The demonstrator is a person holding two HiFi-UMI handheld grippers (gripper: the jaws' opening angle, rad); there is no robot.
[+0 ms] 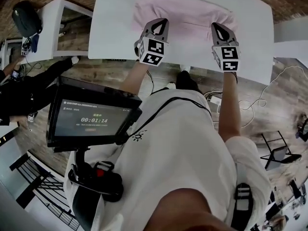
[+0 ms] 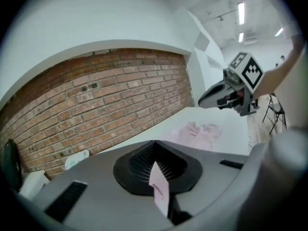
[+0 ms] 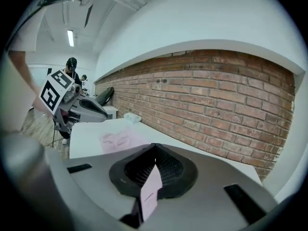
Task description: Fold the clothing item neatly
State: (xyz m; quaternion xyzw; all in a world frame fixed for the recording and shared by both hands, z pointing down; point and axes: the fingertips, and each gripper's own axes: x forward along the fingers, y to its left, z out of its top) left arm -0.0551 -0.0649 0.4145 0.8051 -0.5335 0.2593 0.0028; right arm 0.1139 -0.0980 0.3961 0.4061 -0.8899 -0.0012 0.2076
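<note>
left gripper point(image 1: 158, 27) clamped tight on a thin bit of the pink garment point(image 1: 192, 18), right gripper point(image 1: 220, 31) pinching it the same way, both at its near edge, rest of it lying kinda rumpled on the white table point(image 1: 113, 28), brick wall point(image 2: 96, 105) behind

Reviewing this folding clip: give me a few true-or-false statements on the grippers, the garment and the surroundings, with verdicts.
1. The left gripper and the right gripper are each shut on a bit of the pink cloth garment. True.
2. The garment hangs wholly in the air. False: much of it lies on the white table.
3. A red brick wall stands behind the table. True.
4. The black monitor is blank. False: its screen shows a lit timer readout.
</note>
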